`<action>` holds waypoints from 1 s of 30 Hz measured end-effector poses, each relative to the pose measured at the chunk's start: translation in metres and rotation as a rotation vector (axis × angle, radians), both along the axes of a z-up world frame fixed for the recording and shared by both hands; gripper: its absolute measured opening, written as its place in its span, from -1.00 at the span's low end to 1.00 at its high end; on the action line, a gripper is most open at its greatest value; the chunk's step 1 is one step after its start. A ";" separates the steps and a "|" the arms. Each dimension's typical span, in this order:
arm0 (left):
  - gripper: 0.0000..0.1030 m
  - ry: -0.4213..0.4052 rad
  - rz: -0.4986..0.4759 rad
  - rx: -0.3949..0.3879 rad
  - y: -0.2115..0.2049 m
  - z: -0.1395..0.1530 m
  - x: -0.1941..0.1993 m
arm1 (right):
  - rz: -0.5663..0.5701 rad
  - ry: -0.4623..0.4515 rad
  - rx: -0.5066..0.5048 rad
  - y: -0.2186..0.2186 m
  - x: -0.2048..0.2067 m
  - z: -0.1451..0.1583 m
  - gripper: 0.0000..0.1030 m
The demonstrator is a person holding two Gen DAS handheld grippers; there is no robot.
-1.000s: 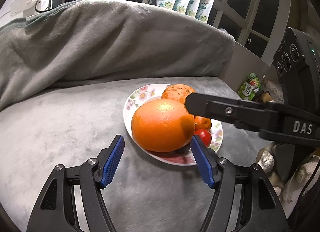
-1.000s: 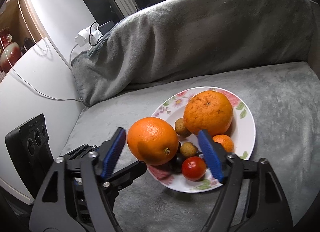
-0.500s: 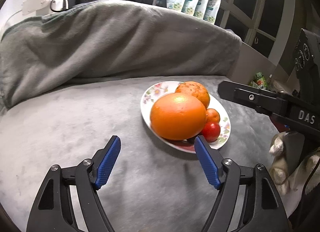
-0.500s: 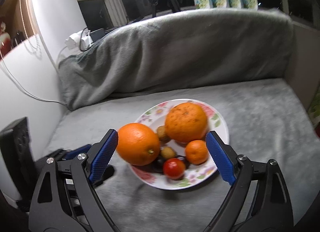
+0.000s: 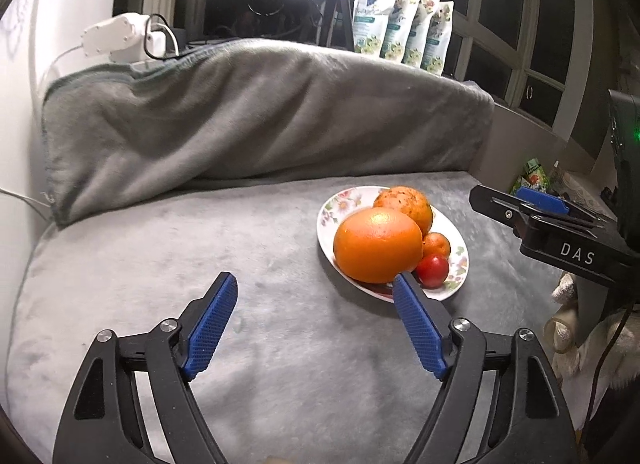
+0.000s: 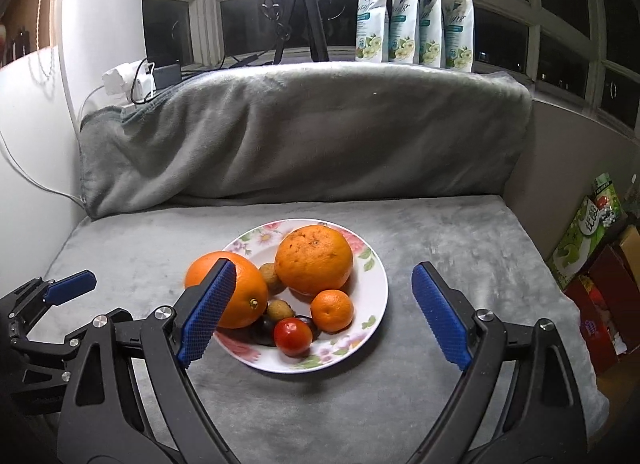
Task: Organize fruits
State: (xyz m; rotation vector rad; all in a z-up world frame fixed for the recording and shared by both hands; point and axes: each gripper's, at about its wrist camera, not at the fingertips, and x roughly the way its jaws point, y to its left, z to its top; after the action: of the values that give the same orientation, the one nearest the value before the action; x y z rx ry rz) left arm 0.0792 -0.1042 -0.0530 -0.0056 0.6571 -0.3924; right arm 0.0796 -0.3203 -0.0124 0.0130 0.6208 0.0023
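Observation:
A floral plate [image 6: 380, 284] lies on the grey blanket [image 6: 460, 256]. It holds a large smooth orange [image 6: 250, 296] at its left rim, a rough-skinned orange [image 6: 314, 260], a small mandarin [image 6: 332, 310], a red cherry tomato [image 6: 293, 336], two brown longans [image 6: 272, 278] and a dark fruit [image 6: 264, 330]. My left gripper [image 5: 314, 278] hovers left of and nearer than the plate [image 5: 332, 203]. Its jaws are opening with nothing between them. My right gripper [image 6: 323, 265] stands open above the plate's near side, clear of the fruit.
A blanket-draped backrest [image 6: 304, 131] rises behind the seat. Several refill pouches [image 6: 416, 11], a tripod [image 6: 300, 3] and a power strip [image 6: 124, 77] sit on the sill. Boxes [image 6: 600, 264] stand beyond the seat's right edge.
Both grippers have drawn back and upward from the plate, and their jaws have widened. The large orange, earlier framed by the left jaws, stays on the plate's rim.

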 end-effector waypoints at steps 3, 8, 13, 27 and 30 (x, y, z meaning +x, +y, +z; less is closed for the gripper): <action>0.56 -0.016 0.019 0.009 0.003 0.006 -0.006 | -0.007 -0.016 0.013 -0.001 -0.007 0.004 0.78; 0.56 -0.045 0.049 0.006 0.010 0.016 -0.019 | -0.020 -0.054 0.001 0.002 -0.020 0.011 0.79; 0.56 -0.056 0.069 0.002 0.015 0.019 -0.026 | -0.031 -0.076 -0.017 0.005 -0.029 0.011 0.79; 0.56 -0.054 0.083 0.001 0.020 0.018 -0.028 | -0.030 -0.078 -0.004 0.007 -0.031 0.010 0.79; 0.56 -0.052 0.080 -0.002 0.020 0.018 -0.028 | -0.033 -0.079 -0.003 0.008 -0.031 0.010 0.79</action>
State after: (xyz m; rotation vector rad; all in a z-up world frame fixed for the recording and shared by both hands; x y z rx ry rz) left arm 0.0510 -0.0843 -0.0350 -0.0232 0.6035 -0.3153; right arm 0.0481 -0.3127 -0.0020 0.0201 0.5415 -0.0296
